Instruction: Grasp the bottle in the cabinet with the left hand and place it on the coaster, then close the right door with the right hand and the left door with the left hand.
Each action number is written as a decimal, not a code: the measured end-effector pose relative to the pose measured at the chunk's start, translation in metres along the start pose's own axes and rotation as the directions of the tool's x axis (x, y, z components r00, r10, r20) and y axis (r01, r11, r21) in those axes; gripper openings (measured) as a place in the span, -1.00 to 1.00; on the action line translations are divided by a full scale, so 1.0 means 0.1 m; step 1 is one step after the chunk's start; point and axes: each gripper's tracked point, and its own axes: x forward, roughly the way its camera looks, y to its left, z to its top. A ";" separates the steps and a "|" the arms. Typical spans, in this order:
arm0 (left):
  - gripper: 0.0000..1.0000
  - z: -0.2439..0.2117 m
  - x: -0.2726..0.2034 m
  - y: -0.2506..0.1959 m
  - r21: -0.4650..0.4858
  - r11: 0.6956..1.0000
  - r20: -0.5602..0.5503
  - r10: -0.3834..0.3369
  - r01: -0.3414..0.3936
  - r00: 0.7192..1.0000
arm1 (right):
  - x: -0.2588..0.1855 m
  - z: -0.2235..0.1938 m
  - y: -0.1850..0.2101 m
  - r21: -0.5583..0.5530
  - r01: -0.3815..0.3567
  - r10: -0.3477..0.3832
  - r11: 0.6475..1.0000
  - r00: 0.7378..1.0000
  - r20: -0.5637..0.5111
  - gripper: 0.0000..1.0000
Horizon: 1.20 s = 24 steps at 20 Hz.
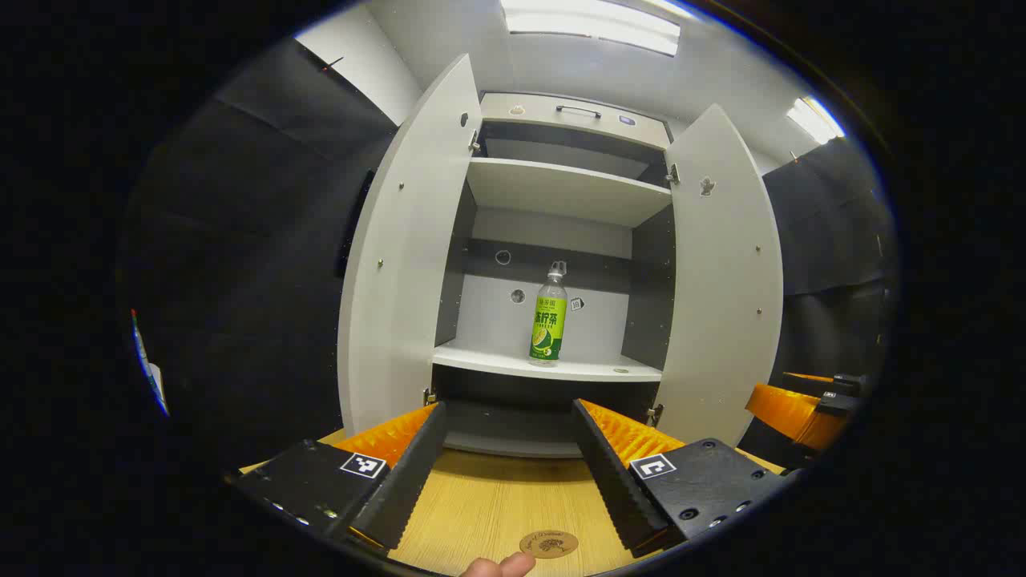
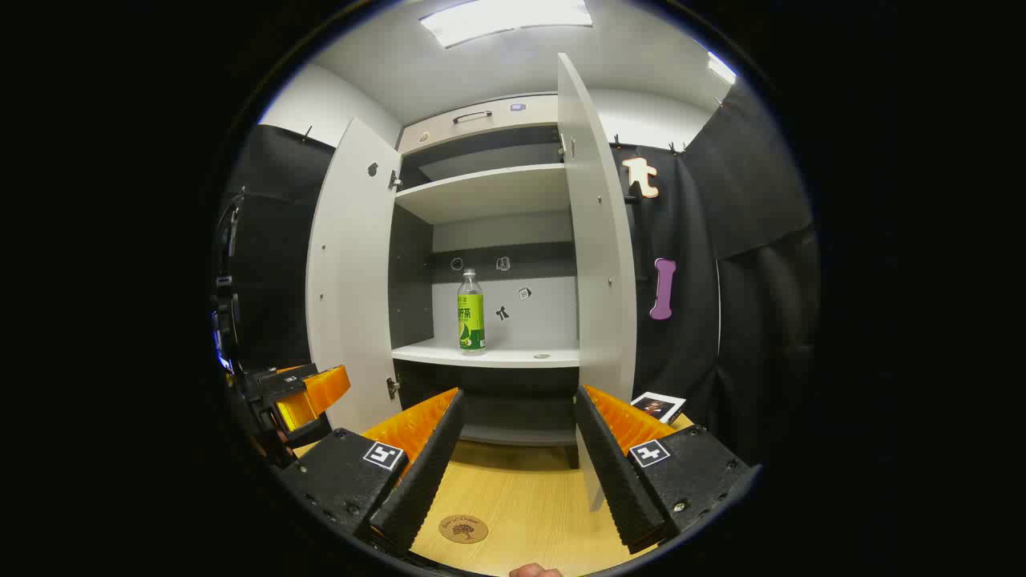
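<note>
1. green-labelled bottle (image 1: pixel 549 316) stands upright on the cabinet's (image 1: pixel 561 192) middle shelf (image 1: pixel 497 361), near the centre, well clear of both side walls. nothing touches it.
2. left gripper (image 1: pixel 506 457): jaws spread wide, empty, held low over the table (image 1: pixel 481 505) in front of the cabinet, pointed roughly at the bottle. well apart from it.
3. right gripper (image 2: pixel 517 453): jaws spread too, empty, waiting over the table. it also shows at the right edge of the left gripper view.
4. step in hand, by my reading: the very start, the left approach to the bottle. nothing grasped, nothing placed.
5. next move calls for: lift the left gripper to shelf height, go in between the doors, straddle the bottle's body below the neck, close squarely. bottle is tall and narrow, so a nudge from one finger before the other could tip it.
6. coaster (image 1: pixel 549 544), round and brown, lies on the table near the front edge, below the left gripper; a fingertip shows just beside it.
7. left door (image 1: pixel 401 248) and right door (image 1: pixel 725 272) both stand open wide. closing comes last.
8. surface: pale wood-grain table, bare but for the coaster and a small card (image 2: pixel 657 406) near the right door.
9. room: black cloth walls, white ceiling with bright light panels. cabinet grey-white, upper shelf bare.
</note>
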 end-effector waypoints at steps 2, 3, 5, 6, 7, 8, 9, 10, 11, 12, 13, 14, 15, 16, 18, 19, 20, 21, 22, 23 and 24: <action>0.89 0.00 0.00 0.00 0.006 1.000 -0.001 -0.003 0.003 1.000 | 0.00 -0.02 0.01 0.006 -0.002 0.002 1.000 1.000 -0.006 0.69; 0.80 0.01 0.00 0.00 0.012 1.000 0.000 -0.002 0.002 1.000 | 0.01 -0.03 0.02 0.009 -0.003 0.004 1.000 1.000 -0.006 0.69; 0.89 0.02 0.00 -0.01 0.020 1.000 0.001 -0.005 0.005 1.000 | 0.02 -0.02 0.03 0.012 -0.008 0.008 1.000 1.000 -0.004 0.69; 0.89 0.03 0.00 -0.02 0.022 1.000 0.003 -0.010 0.010 1.000 | 0.02 -0.02 0.05 0.013 -0.010 0.010 1.000 1.000 -0.003 0.69; 0.89 0.03 0.01 -0.02 0.022 1.000 0.005 -0.014 0.014 1.000 | 0.02 -0.02 0.05 0.017 -0.010 0.010 1.000 1.000 -0.003 0.69; 0.89 0.03 0.02 -0.03 0.023 1.000 0.004 -0.017 0.017 1.000 | 0.01 -0.02 0.05 0.017 -0.008 0.008 1.000 1.000 -0.003 0.69; 0.89 0.03 0.03 -0.03 0.026 0.999 0.003 -0.019 0.019 1.000 | 0.00 -0.01 0.03 0.016 -0.004 0.004 1.000 1.000 -0.002 0.69; 0.89 0.03 0.03 -0.04 0.028 0.999 0.005 -0.019 0.019 1.000 | -0.02 -0.01 0.02 0.014 -0.001 0.001 1.000 1.000 -0.002 0.69; 0.89 0.04 0.04 -0.05 0.028 0.999 0.006 -0.021 0.021 1.000 | -0.02 -0.01 0.00 0.010 0.003 -0.003 1.000 1.000 -0.002 0.69; 0.89 0.04 0.05 -0.07 0.027 0.999 0.006 -0.026 0.025 1.000 | -0.03 -0.01 -0.03 0.008 0.011 -0.010 1.000 1.000 -0.003 0.69; 0.89 0.04 0.06 -0.08 0.026 0.999 0.004 -0.030 0.029 1.000 | -0.04 -0.01 -0.05 0.007 0.017 -0.017 1.000 1.000 -0.002 0.69; 0.89 0.04 0.06 -0.10 0.027 0.999 0.004 -0.033 0.033 0.999 | -0.04 0.00 -0.07 0.009 0.022 -0.022 1.000 1.000 -0.001 0.69; 0.89 0.05 0.07 -0.10 0.029 0.999 0.004 -0.034 0.034 0.999 | -0.05 -0.02 -0.09 0.012 0.027 -0.027 1.000 1.000 -0.003 0.69; 0.89 0.05 0.07 -0.12 0.030 0.999 0.004 -0.037 0.036 0.999 | -0.06 -0.02 -0.10 0.015 0.029 -0.029 0.999 1.000 -0.003 0.69; 0.89 0.08 0.10 -0.15 0.020 0.999 0.005 -0.049 0.049 0.999 | -0.06 -0.02 -0.11 0.019 0.031 -0.031 0.999 0.999 -0.005 0.69; 0.89 0.09 0.13 -0.18 0.011 0.998 0.004 -0.061 0.061 0.998 | -0.06 -0.03 -0.12 0.020 0.031 -0.031 0.999 1.000 -0.007 0.69; 0.89 0.10 0.18 -0.20 0.005 0.998 0.002 -0.069 0.069 0.998 | -0.05 -0.03 -0.12 0.021 0.030 -0.030 0.999 1.000 -0.008 0.69; 0.89 0.11 0.24 -0.22 0.001 0.997 -0.002 -0.078 0.078 0.997 | -0.06 -0.04 -0.11 0.023 0.029 -0.029 0.999 1.000 -0.009 0.69; 0.99 0.11 0.31 -0.25 -0.001 0.996 -0.009 -0.092 0.092 0.996 | -0.05 -0.04 -0.11 0.025 0.029 -0.028 0.999 1.000 -0.009 0.69; 0.89 0.12 0.39 -0.30 -0.001 0.994 -0.015 -0.113 0.113 0.994 | -0.05 -0.05 -0.12 0.027 0.029 -0.029 0.999 1.000 -0.011 0.69; 0.89 0.13 0.50 -0.36 0.002 0.990 -0.022 -0.142 0.142 0.990 | -0.05 -0.05 -0.12 0.028 0.030 -0.030 0.999 0.999 -0.011 0.69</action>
